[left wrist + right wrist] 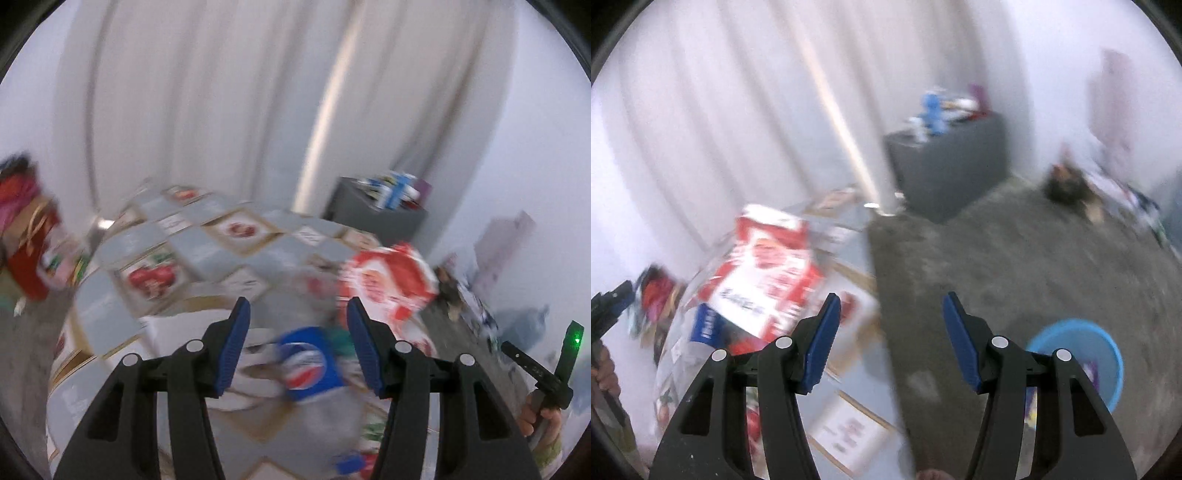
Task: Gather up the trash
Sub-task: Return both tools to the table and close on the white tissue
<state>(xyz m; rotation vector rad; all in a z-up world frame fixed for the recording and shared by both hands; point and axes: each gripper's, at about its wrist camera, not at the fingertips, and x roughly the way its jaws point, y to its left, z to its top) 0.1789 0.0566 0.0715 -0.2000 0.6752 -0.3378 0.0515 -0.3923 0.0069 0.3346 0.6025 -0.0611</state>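
Observation:
Both views are blurred by motion. My left gripper (298, 306) is open above a table with a patterned cloth (207, 254). A blue Pepsi wrapper or can (310, 363) lies on the cloth below the gap between its fingers, and nothing is pressed by the pads. A crumpled red and white package (388, 284) lies just beyond the right finger. My right gripper (891, 299) is open and empty over the table's edge and the floor. In that view the red and white package (764, 273) and a blue item (705, 326) lie to the left.
A blue basin (1086, 354) stands on the grey floor at the right, partly behind my right finger. A dark grey cabinet (945, 166) with clutter on top stands by the white curtain. A red bag (29, 258) sits left of the table. More clutter (1071, 184) lies on the floor by the far wall.

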